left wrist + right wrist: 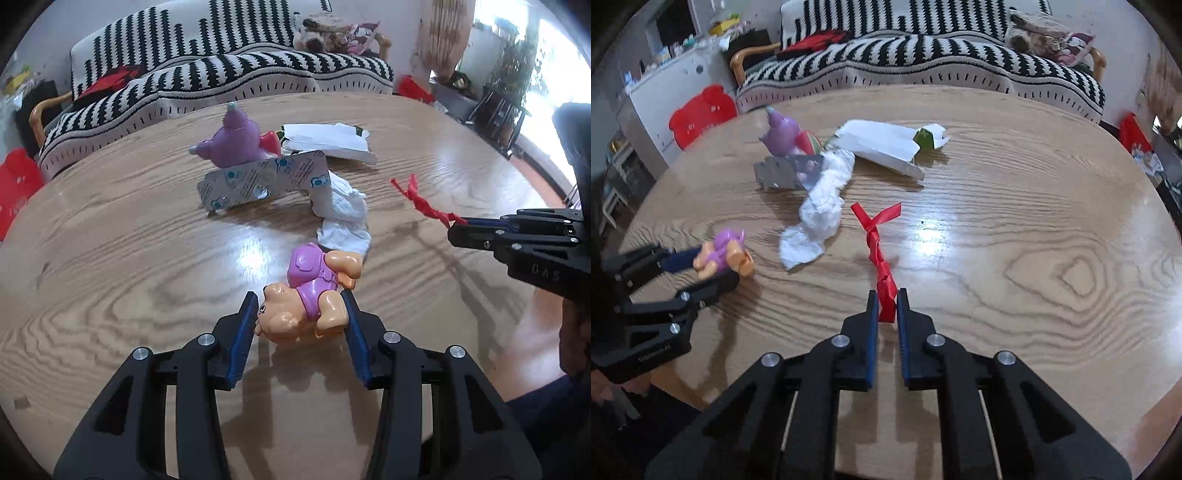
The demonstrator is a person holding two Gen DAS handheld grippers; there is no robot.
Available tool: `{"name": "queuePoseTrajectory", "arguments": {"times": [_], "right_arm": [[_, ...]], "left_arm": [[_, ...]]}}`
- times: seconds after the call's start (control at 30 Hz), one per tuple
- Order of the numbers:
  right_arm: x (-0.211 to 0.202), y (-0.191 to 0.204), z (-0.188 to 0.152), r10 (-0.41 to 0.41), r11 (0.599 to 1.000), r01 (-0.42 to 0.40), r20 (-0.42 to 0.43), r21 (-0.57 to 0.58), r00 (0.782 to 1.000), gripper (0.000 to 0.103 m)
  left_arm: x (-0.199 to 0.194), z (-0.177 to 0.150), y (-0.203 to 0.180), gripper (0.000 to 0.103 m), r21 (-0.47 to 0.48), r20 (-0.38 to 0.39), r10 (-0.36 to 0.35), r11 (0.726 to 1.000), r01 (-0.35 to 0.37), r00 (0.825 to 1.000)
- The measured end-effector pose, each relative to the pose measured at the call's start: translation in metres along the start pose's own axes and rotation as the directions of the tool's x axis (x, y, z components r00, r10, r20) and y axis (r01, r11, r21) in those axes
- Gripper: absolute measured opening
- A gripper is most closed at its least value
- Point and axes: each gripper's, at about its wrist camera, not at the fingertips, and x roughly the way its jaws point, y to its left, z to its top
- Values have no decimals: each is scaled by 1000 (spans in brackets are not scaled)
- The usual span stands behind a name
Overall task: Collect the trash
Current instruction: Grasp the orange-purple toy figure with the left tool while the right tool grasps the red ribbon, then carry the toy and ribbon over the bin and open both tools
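Left gripper [300, 312]: jaws closed against a pink-and-peach toy figure [308, 291] lying on the wooden table [110, 258]; pad contact on the toy's far side hard to confirm. Right gripper [886, 301]: jaws clamped on the near end of a twisted red strip [879, 251]. Left view cuts that strip's gripped end; right view shows its forked tip. Crumpled white tissue [820, 210] lies between toy and strip. Blister pack [258, 181] print unreadable.
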Motion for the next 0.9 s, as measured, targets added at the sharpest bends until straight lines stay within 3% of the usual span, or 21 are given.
{"name": "queuePoseTrajectory", "arguments": {"times": [0.27, 0.43, 0.63, 0.77, 0.9], "right_arm": [[-50, 17, -31, 51, 998, -53, 46, 39, 998, 11], [-86, 27, -80, 112, 991, -116, 59, 61, 992, 11], [-105, 38, -140, 149, 986, -151, 31, 64, 988, 11], [-99, 38, -179, 177, 979, -171, -37, 113, 984, 11], [-82, 37, -210, 195, 970, -169, -144, 175, 970, 11]], "left_arm": [[-37, -29, -4, 45, -40, 15, 3, 999, -2, 1000], [-66, -60, -24, 45, -2, 27, -28, 1000, 28, 999], [-76, -107, -49, 45, 52, -38, -90, 994, 92, 995], [-68, -139, -60, 45, 29, -133, -163, 985, 169, 978], [-44, -164, -67, 45, -28, -270, -219, 975, 219, 938]]}}
